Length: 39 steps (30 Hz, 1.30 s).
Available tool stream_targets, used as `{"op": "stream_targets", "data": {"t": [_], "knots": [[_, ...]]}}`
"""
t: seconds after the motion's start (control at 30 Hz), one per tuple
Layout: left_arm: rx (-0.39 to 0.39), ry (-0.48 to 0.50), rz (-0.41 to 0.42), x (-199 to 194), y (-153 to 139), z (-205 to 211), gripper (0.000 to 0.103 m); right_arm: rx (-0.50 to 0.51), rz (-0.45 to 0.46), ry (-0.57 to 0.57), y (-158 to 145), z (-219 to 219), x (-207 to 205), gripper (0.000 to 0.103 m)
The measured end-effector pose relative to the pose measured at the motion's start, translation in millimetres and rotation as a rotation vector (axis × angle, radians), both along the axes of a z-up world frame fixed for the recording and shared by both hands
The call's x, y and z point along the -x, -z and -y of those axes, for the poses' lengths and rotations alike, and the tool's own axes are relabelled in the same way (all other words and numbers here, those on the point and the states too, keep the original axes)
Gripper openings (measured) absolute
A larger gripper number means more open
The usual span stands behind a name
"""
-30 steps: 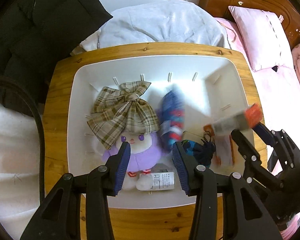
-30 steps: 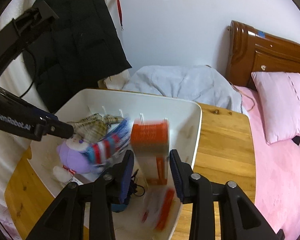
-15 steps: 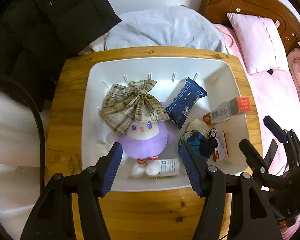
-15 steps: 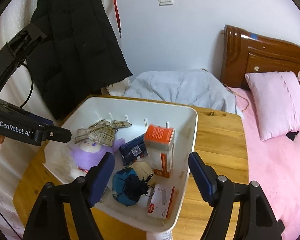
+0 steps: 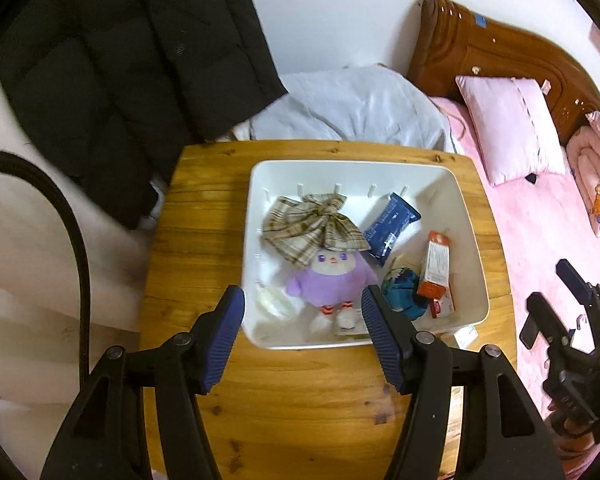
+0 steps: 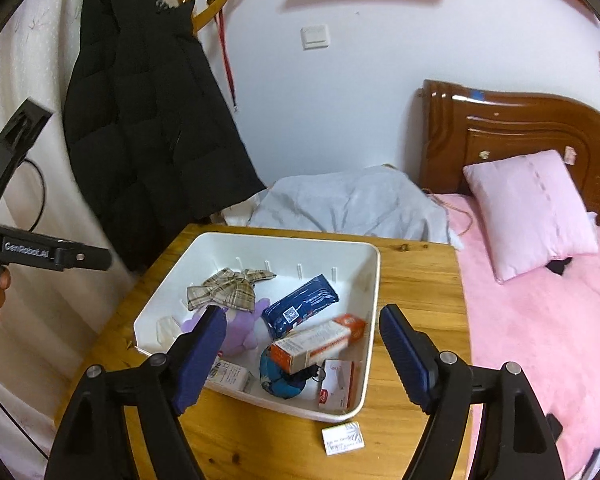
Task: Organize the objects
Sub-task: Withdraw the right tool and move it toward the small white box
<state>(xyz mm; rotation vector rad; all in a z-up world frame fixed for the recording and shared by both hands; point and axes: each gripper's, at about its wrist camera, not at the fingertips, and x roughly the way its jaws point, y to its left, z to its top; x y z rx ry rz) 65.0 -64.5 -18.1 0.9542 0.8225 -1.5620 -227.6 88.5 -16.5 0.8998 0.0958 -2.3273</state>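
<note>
Standing on your wooden desk (image 5: 204, 240), the white bin (image 5: 474, 264) holds the purple plush doll (image 5: 332, 276), then the blue packet (image 5: 392, 228) and the orange-white box (image 6: 316, 342). Fingers of your left gripper (image 5: 302, 328) and right gripper (image 6: 300, 354) are apart, both empty.

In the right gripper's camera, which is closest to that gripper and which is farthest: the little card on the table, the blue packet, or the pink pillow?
From the right gripper:
1. The little card, on the wooden table just outside the white bin's near corner.
2. The blue packet, inside the bin, around its middle.
3. The pink pillow, far right on the bed.
</note>
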Motion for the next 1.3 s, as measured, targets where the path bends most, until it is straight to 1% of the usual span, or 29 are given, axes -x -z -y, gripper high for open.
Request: {"op": "stream_targets", "data": {"t": [0.17, 0.23, 0.27, 0.3, 0.37, 0.5, 0.7, 0.8, 0.9, 0.97, 1.07, 1.1, 1.2, 1.3], "knots": [[0.026, -0.017, -0.032, -31, -10, -20, 0.065, -0.003, -0.019, 0.071, -15, -8, -21, 0.08], [0.032, -0.015, -0.037, -43, -11, -29, 0.065, -0.025, -0.029, 0.12, -20, -10, -32, 0.08], [0.032, -0.011, -0.041, -48, -11, -33, 0.067, -0.032, -0.03, 0.138, -21, -12, -36, 0.08], [0.033, 0.004, -0.051, -56, -10, -39, 0.071, -0.036, -0.03, 0.159, -23, -13, -41, 0.08], [0.039, 0.03, -0.063, -66, -8, -48, 0.072, -0.049, -0.018, 0.201, -24, -14, -50, 0.08], [0.035, 0.08, -0.065, -93, 0, -71, 0.073, -0.087, -0.018, 0.273, -22, -14, -71, 0.08], [0.005, 0.104, -0.068, -118, 14, -95, 0.077, -0.162, 0.054, 0.319, -8, -9, -92, 0.08], [-0.02, 0.076, -0.067, -128, 19, -108, 0.078, -0.196, 0.1, 0.326, -1, -6, -98, 0.08], [-0.006, 0.03, -0.078, -136, 22, -120, 0.078, -0.205, 0.15, 0.309, 6, -4, -102, 0.08], [-0.013, -0.005, -0.087, -140, 24, -127, 0.078, -0.227, 0.168, 0.299, 9, -3, -103, 0.08], [-0.05, -0.047, -0.108, -143, 31, -135, 0.078, -0.24, 0.188, 0.279, 13, -4, -101, 0.08], [-0.067, -0.061, -0.102, -141, 34, -138, 0.078, -0.238, 0.2, 0.272, 15, -5, -100, 0.08], [-0.072, -0.084, -0.088, -134, 37, -146, 0.078, -0.228, 0.242, 0.255, 23, -10, -93, 0.08], [-0.083, -0.121, -0.11, -122, 39, -153, 0.078, -0.229, 0.287, 0.239, 32, -16, -83, 0.08]]}}
